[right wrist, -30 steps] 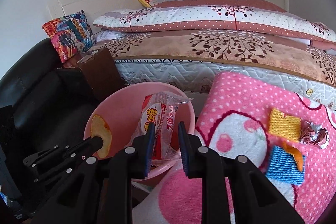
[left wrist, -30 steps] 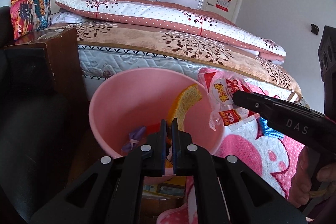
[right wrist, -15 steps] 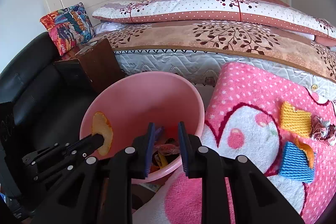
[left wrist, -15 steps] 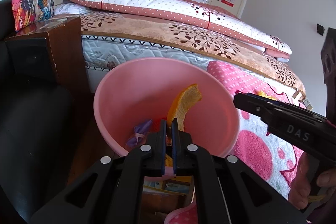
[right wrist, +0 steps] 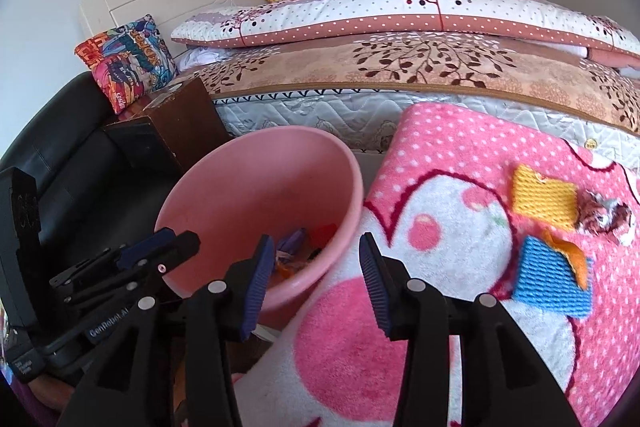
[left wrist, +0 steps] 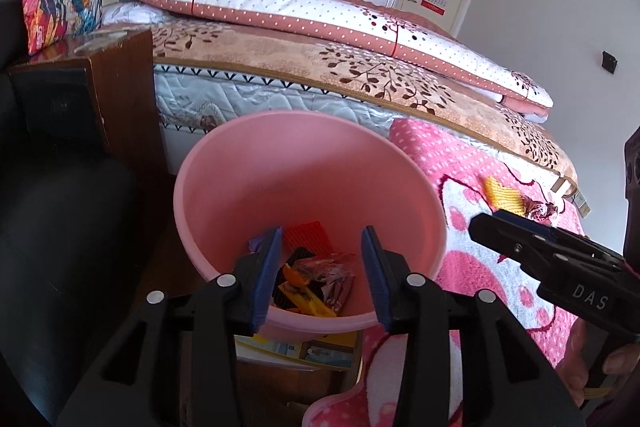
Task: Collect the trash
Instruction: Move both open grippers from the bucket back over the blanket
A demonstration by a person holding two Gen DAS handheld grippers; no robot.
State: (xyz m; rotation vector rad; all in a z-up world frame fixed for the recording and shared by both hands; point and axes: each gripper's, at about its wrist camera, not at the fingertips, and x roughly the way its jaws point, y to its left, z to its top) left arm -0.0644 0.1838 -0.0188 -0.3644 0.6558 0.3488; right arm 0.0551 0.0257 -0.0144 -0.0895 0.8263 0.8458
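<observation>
Dropped since a second ago: orange peel from left gripper (left wrist: 322,273), snack wrapper from right gripper (right wrist: 314,273), both now down in pink bin (left wrist: 240,163). Left jaws opening wide over the bin, nothing between; right jaws opening too, empty, above bin rim and pink blanket (right wrist: 460,227). Next, best to swing right toward yellow pad (right wrist: 544,201), blue pad (right wrist: 550,283), orange peel scrap (right wrist: 572,259) and crumpled foil (right wrist: 606,217); approach flat, pinch edges, avoid snagging fleece.
</observation>
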